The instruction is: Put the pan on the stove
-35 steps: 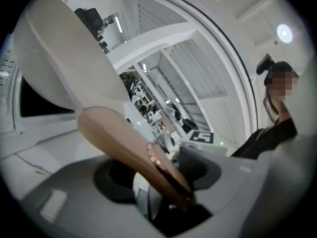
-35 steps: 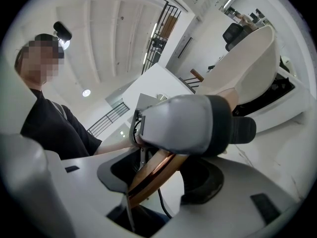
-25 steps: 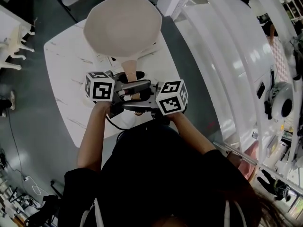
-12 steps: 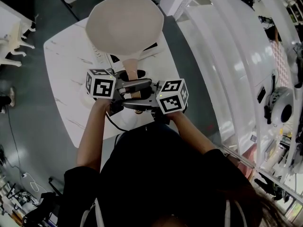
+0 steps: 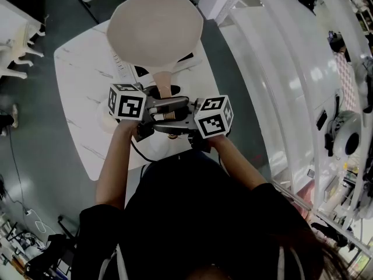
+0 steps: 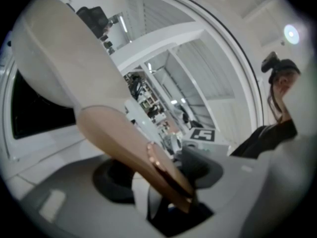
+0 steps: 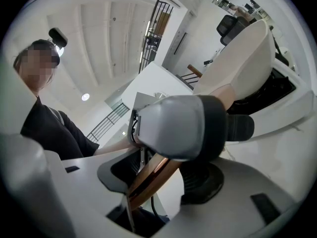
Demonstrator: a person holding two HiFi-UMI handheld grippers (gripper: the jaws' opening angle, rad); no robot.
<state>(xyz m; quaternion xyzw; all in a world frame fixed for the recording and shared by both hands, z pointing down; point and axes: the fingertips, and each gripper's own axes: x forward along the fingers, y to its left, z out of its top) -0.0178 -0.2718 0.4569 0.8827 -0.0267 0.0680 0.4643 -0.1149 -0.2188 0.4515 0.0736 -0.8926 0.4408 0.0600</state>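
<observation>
The left hand-held gripper (image 5: 160, 105) and right hand-held gripper (image 5: 175, 121) pinch the handle (image 5: 163, 83) of the pan (image 5: 154, 28), raised over the far edge of the worktop (image 5: 81, 80), but the left jaws have just been widening, so it may slip.

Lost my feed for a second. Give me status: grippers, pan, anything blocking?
Grip: left gripper and right gripper both on pan handle, left fingers just been opening. Status: pan over stove, contact unclear. Nothing seen blocking.

White table (image 5: 81, 92) on grey floor (image 5: 35, 156), white shelving (image 5: 280, 69) alongside.
</observation>
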